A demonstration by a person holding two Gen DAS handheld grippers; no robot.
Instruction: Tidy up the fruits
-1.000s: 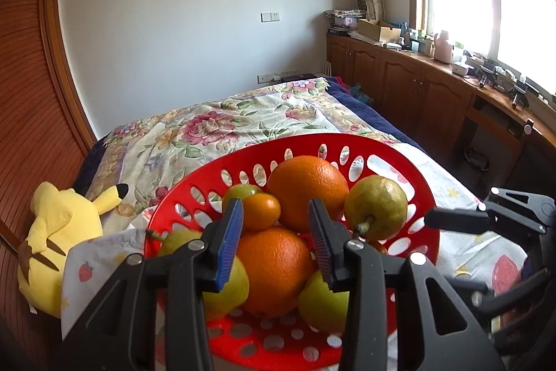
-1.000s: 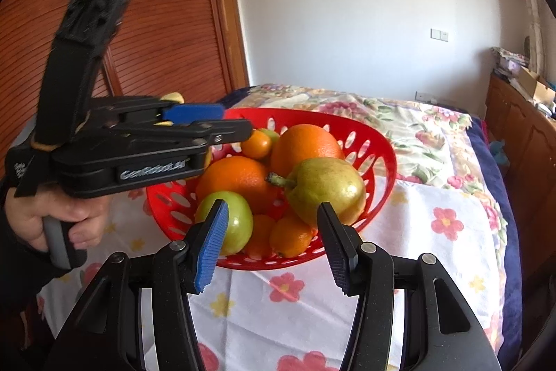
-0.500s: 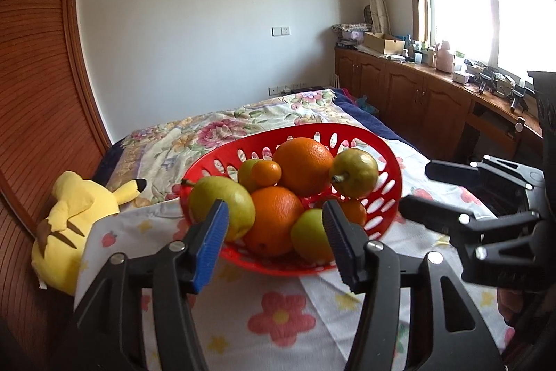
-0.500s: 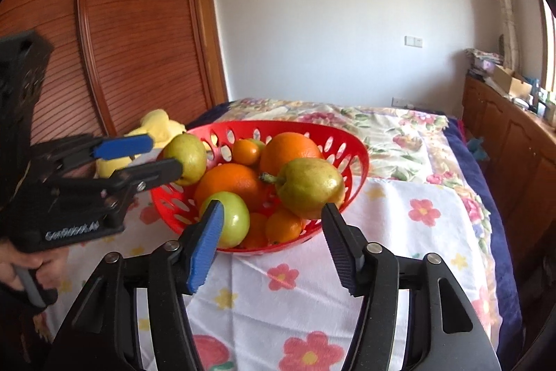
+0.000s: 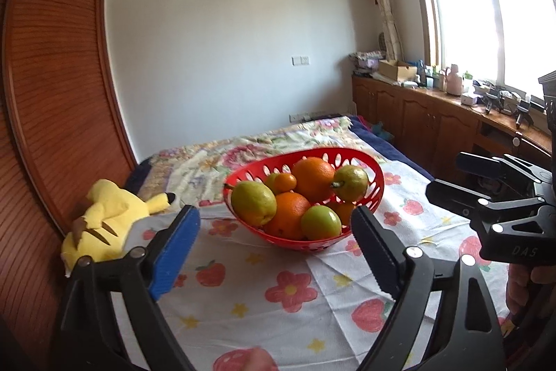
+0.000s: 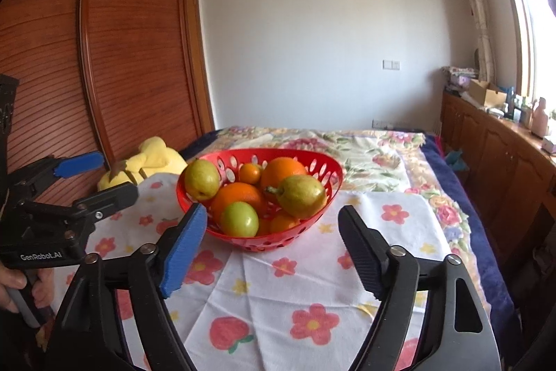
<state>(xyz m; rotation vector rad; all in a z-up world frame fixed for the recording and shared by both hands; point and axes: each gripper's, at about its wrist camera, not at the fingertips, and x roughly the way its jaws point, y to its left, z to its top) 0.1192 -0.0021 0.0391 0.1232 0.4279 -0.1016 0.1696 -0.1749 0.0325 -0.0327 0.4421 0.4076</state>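
Note:
A red slotted basket point(image 5: 377, 185) point(image 6: 330, 178) stands on a flower-print cloth on the bed. It is heaped with oranges point(image 5: 312, 174) point(image 6: 238, 197), pears point(image 5: 253, 202) point(image 6: 301, 195), a green apple point(image 5: 320, 222) point(image 6: 239, 218) and small tangerines point(image 6: 250, 172). My left gripper point(image 5: 274, 233) hangs short of the basket, its jaws opening wide with nothing between them. My right gripper point(image 6: 272, 232) is likewise back from the basket, jaws opening and empty. Each gripper shows at the edge of the other's view.
A yellow plush toy point(image 5: 107, 218) point(image 6: 153, 159) lies left of the basket beside the wooden wardrobe point(image 6: 104, 75). Low wooden cabinets point(image 5: 434, 120) with clutter run along the right wall under the window. A hand point(image 6: 14, 287) holds the left gripper's handle.
Both grippers pulled back and up from the basket, which now looks smaller and farther. Their jaws spread from narrow to wide. No fruit left the basket.

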